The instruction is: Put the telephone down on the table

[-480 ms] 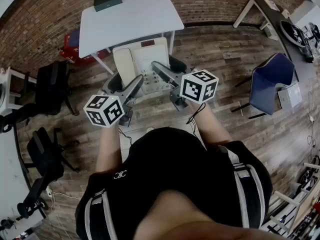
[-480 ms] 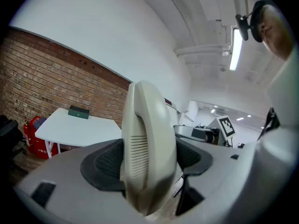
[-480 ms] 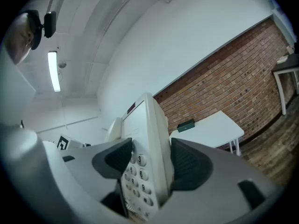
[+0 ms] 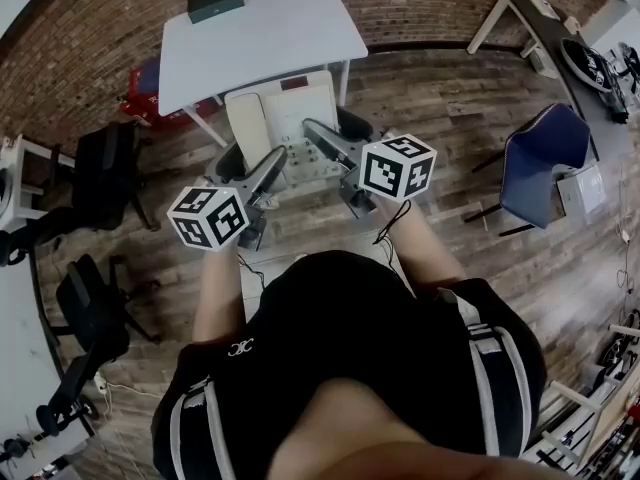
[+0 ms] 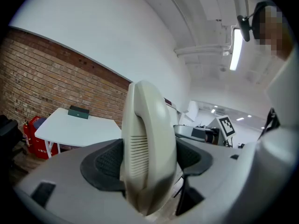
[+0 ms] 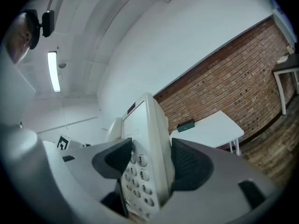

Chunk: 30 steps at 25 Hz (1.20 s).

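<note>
- Brick wall, plank floor [image 4: 440, 118]. A white table [image 4: 260, 38] stands ahead, with a dark box [image 4: 215, 1] at its far edge.
- The phone [image 4: 283, 118] is held up in the air at the table's near edge, mostly over the floor and not yet resting on anything.
- The left gripper [image 4: 262, 173] is clenched on the handset [image 5: 147, 143] side.
- The right gripper [image 4: 335, 143] is clenched on the keypad [image 6: 138, 181] side, with pads on face and back.
- Risk: letting go too early would probably drop the phone past the table edge.
- Risk: if the two grippers pull apart or twist against each other, the smooth plastic could slip from the pads.
- Risk: the handset may only sit in its cradle, so setting the phone down tilted could knock it loose.
</note>
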Motion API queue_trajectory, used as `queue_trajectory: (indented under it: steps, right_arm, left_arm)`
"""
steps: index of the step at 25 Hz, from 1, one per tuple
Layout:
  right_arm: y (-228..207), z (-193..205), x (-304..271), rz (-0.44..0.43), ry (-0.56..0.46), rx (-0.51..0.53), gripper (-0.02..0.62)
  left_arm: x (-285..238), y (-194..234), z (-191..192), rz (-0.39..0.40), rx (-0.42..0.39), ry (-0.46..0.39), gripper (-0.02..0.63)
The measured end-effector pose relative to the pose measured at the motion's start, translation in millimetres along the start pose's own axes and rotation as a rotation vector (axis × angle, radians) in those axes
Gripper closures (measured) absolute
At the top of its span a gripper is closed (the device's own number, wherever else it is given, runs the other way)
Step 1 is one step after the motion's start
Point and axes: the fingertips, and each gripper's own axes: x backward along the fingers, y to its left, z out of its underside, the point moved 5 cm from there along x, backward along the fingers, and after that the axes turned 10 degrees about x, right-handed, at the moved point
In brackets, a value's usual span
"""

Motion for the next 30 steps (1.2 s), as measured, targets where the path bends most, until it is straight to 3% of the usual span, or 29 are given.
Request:
queue_trajectory:
  steps: [12, 19, 30]
  right_arm:
    - [8, 2, -8, 0.007, -0.023, -0.021, 0.362]
    - [37, 20, -33, 0.057, -0.056, -0.038, 0.362]
    - [25, 13, -60, 0.057, -0.089, -0.026, 0.362]
  left_arm:
    - [8, 8, -4, 0.003, -0.022, 0.001, 0.262]
    - [34, 41, -7, 0.037, -0.045, 0.026, 0.262]
    - [20, 63, -27, 0.048, -0.072, 0.009, 0.262]
